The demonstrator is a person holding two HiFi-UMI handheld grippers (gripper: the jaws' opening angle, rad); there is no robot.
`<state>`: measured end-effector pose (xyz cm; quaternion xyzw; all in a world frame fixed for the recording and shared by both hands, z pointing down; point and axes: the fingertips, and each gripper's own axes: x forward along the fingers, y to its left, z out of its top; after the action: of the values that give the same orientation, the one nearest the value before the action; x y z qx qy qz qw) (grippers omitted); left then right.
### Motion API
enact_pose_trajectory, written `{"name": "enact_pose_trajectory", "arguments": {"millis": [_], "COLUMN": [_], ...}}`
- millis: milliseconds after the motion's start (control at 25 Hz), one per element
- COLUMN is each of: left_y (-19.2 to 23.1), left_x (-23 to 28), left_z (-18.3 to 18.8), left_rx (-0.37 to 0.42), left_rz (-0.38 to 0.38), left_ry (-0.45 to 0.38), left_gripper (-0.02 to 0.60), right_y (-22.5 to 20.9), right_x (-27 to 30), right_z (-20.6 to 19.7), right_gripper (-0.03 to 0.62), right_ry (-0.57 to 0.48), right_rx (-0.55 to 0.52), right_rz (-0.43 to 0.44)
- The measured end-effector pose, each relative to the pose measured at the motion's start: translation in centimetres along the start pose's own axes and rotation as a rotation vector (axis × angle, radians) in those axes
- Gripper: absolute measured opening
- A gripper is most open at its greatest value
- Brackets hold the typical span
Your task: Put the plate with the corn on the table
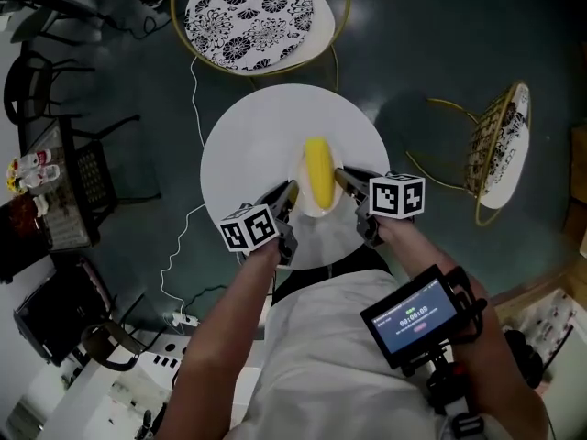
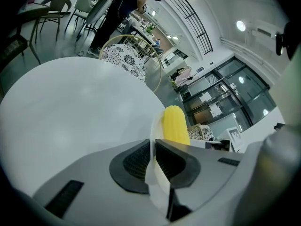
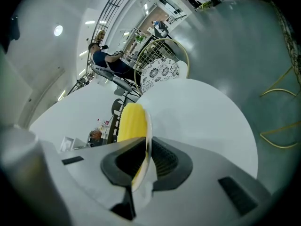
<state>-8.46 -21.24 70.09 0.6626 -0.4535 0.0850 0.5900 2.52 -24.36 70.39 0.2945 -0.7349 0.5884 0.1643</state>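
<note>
A yellow corn cob [image 1: 318, 172] lies on a small white plate [image 1: 303, 211] over the round white table [image 1: 248, 140]. My left gripper [image 1: 290, 196] is shut on the plate's left rim, and my right gripper [image 1: 341, 180] is shut on its right rim. In the left gripper view the plate's rim [image 2: 153, 140] stands edge-on between the dark pads [image 2: 136, 161], with the corn [image 2: 174, 125] just beyond. The right gripper view shows the rim [image 3: 147, 140] pinched between its pads [image 3: 162, 160], with the corn [image 3: 130, 121] to the left. Whether the plate touches the table I cannot tell.
A chair with a black-and-white patterned seat [image 1: 248, 12] stands beyond the table. A second wire chair [image 1: 500, 145] stands to the right. Dark shelving and clutter [image 1: 55, 191] fill the left side. A white cable [image 1: 183, 246] runs along the floor. A person [image 3: 110, 62] sits in the background.
</note>
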Motion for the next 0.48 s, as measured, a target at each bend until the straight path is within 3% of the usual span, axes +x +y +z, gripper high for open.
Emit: {"name": "enact_pose_trajectory", "arguments": {"millis": [480], "left_y": [2.4], "left_x": [2.0], "left_z": [4.7], "left_rx": [-0.017], "left_rz": [0.058], "left_ry": [-0.058], "left_gripper": [0.038], "right_y": [-0.4], "right_x": [4.3], "right_z": [4.5], "right_gripper": [0.048], "right_ry": [0.013], "right_rx": [-0.064], "right_rz": [-0.024]}}
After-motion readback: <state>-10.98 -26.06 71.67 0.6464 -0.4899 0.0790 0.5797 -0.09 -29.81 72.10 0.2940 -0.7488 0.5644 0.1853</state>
